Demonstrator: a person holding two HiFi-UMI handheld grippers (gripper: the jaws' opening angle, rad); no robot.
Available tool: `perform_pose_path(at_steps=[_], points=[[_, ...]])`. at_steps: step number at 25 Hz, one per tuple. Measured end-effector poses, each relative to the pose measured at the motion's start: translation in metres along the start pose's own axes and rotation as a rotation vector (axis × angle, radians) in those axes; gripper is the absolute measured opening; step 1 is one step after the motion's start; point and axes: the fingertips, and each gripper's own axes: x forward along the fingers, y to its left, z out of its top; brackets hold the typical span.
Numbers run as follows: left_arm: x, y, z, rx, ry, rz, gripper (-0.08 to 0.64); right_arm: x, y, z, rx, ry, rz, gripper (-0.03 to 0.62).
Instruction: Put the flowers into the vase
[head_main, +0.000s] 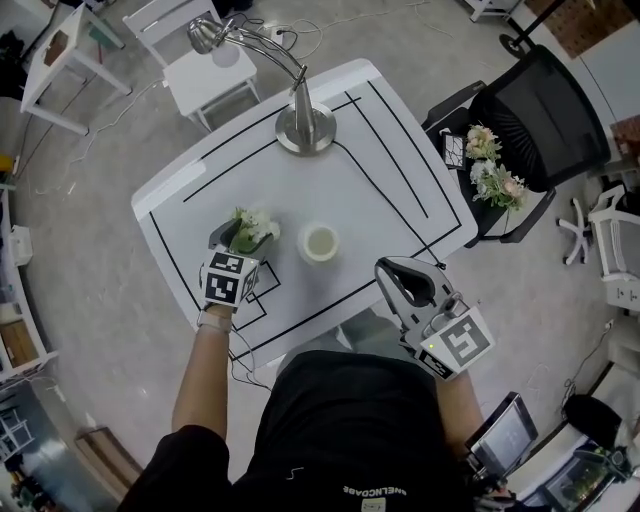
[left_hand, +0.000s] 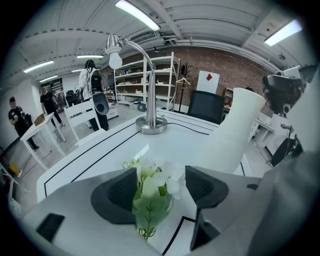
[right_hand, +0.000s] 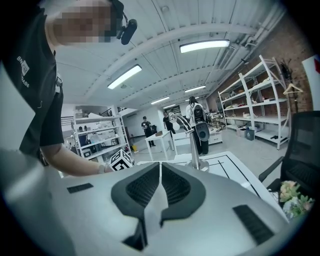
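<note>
Leftmost in the head view are the left tongs (head_main: 243, 238), at about 7 o'clock on the white desk (head_main: 380, 170) and pointing down at it. Their jaws stand wide apart with the small bunch of white flowers (head_main: 256, 227) sitting between them. In the left gripper view the leaves brush the left pad, but the right pad is clear of the blooms, so nothing is really squeezing the bunch. I can't tell if the stems actually rest on the desk. The vase (head_main: 320, 243), a plain white one, stands upright just beside the flowers at their 3 o'clock, not touching them. A silver lamp (head_main: 305, 128) stands at 12 o'clock from the vase, well apart from it. The right tongs (head_main: 393, 275) hang off the desk's near edge at about 4 o'clock from the vase, with the jaws pressed together and nothing in them. Off at 2 o'clock there's a black chair (head_main: 545, 110) with more flowers (head_main: 492, 170) lying on the seat.
</note>
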Motion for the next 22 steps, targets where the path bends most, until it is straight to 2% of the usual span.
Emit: perform_pose_path(at_steps=[7, 10, 16, 19, 22], points=[[0.018, 0.004, -0.011, -0.006, 0.047, 0.007, 0.284, -0.003, -0.007, -0.004, 0.001, 0.016, -0.013, 0.002], [0.018, 0.007, -0.011, -0.02, 0.044, 0.017, 0.2, -0.004, -0.007, -0.005, -0.003, 0.019, -0.014, 0.002], [0.006, 0.016, 0.001, -0.123, -0.018, 0.004, 0.107, -0.004, -0.008, -0.005, -0.002, 0.015, -0.015, 0.002], [-0.007, 0.021, 0.011, -0.2, -0.059, -0.015, 0.087, -0.004, -0.008, -0.005, -0.002, 0.011, -0.01, 0.002], [-0.02, 0.023, 0.018, -0.236, -0.086, -0.025, 0.078, -0.004, -0.006, -0.005, -0.003, 0.005, -0.005, 0.002]])
